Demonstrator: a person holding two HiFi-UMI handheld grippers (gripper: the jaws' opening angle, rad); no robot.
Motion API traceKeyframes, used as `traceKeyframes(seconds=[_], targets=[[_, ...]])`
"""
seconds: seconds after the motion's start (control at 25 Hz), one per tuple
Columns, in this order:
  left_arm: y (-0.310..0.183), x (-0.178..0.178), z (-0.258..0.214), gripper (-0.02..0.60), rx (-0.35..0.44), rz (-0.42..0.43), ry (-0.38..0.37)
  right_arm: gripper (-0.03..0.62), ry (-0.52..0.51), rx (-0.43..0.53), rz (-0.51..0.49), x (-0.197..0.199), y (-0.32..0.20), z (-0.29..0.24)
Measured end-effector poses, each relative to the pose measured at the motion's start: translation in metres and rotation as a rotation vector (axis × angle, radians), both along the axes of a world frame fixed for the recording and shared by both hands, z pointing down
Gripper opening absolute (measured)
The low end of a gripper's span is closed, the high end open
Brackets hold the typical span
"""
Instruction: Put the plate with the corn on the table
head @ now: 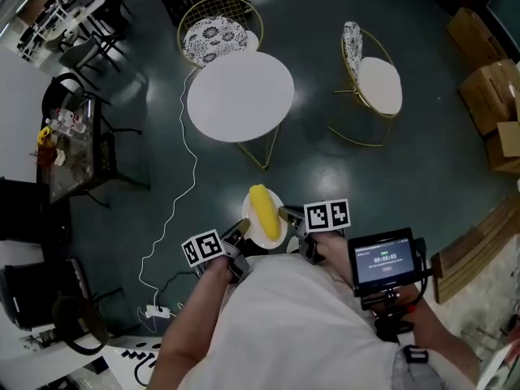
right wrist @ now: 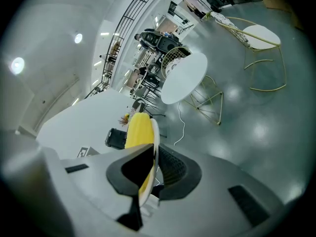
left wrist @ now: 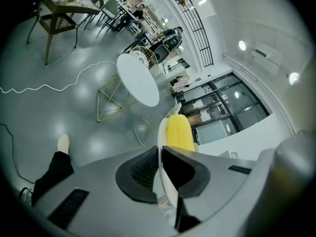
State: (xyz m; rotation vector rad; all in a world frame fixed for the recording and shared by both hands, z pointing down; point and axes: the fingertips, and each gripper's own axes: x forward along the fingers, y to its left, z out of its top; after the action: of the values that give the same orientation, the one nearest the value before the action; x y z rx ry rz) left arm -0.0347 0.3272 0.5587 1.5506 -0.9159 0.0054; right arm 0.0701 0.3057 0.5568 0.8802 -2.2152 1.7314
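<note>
The small round white plate (head: 266, 243) is held level in the air, well short of the round white bench (head: 240, 96), probably so the smooth yellow corn cob (head: 261, 210) lying lengthwise on it cannot roll. The left gripper (head: 241, 229) and right gripper (head: 287, 214) share the load, their ribbed dark fingers (left wrist: 142, 171) clamped on opposite thin, glossy rims.

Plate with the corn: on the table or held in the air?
In the air: left claw and right claw clamp the plate above the floor, short of the table.
</note>
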Motion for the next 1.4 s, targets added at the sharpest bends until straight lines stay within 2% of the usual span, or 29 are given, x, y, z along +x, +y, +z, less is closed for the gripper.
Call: traceKeyframes(seconds=[0.28,0.56,1.08,1.4], targets=[[-0.029,-0.035,0.011,0.029,-0.019,0.010,0.023,0.040,0.019,-0.015,0.009,-0.035,-0.029,0.008],[-0.085,-0.080,0.015,0.029,-0.023,0.030,0.040,0.040,0.022,-0.006,0.038,-0.080,-0.084,0.011],[-0.144,-0.141,0.012,0.029,-0.029,0.098,0.047,0.040,0.056,-0.009,0.113,-0.138,-0.135,0.009],[-0.161,-0.153,0.011,0.029,-0.021,0.147,0.053,0.041,0.071,-0.005,0.168,-0.150,-0.146,0.009]])
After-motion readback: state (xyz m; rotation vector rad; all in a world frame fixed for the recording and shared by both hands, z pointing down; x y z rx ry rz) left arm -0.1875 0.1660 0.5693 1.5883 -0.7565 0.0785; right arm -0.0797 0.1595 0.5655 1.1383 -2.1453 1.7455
